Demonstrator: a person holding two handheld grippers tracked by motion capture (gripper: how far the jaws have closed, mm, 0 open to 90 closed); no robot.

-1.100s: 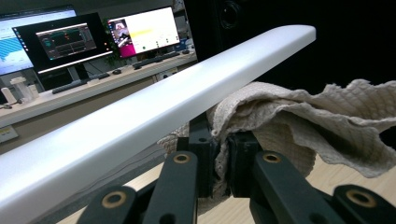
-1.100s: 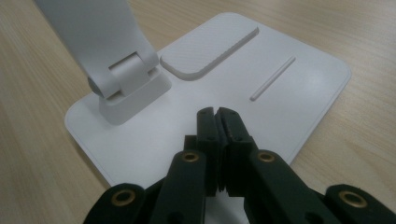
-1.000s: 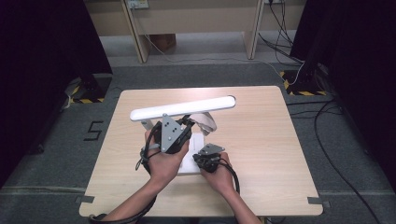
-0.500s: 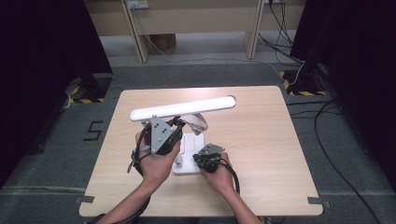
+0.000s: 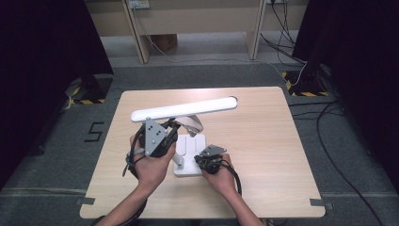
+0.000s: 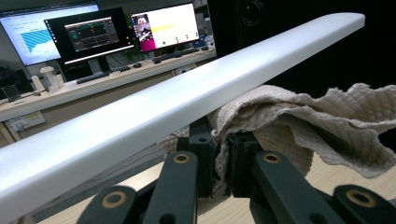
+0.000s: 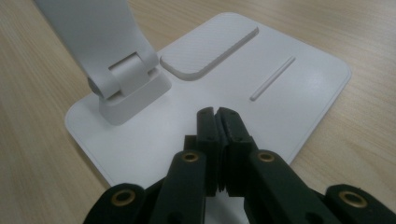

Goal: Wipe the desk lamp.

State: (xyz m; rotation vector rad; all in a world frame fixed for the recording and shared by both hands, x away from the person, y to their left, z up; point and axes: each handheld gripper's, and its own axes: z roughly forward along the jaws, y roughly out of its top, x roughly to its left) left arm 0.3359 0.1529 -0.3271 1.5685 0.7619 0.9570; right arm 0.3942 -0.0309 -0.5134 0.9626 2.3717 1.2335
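A white desk lamp stands mid-table, its long light bar [image 5: 188,109] reaching out over its flat base [image 5: 188,147]. My left gripper [image 5: 171,129] is shut on a beige knitted cloth [image 5: 193,125] just under the bar. In the left gripper view the cloth [image 6: 327,126] bunches between the jaws of the left gripper [image 6: 220,140] and lies against the bar's [image 6: 163,107] underside. My right gripper [image 5: 203,160] is shut with nothing in it. Its tips [image 7: 217,114] rest on the lamp base [image 7: 280,93] beside the arm's hinge [image 7: 126,79].
The wooden table [image 5: 263,141] has bare room right of the lamp. Beyond it are grey floor, cables [image 5: 329,113] at the right and wooden desk legs [image 5: 141,33]. Monitors [image 6: 88,32] stand on a desk far behind the bar.
My left gripper has slid a little to the left under the light bar, taking the cloth with it. The right gripper has stayed on the lamp base.
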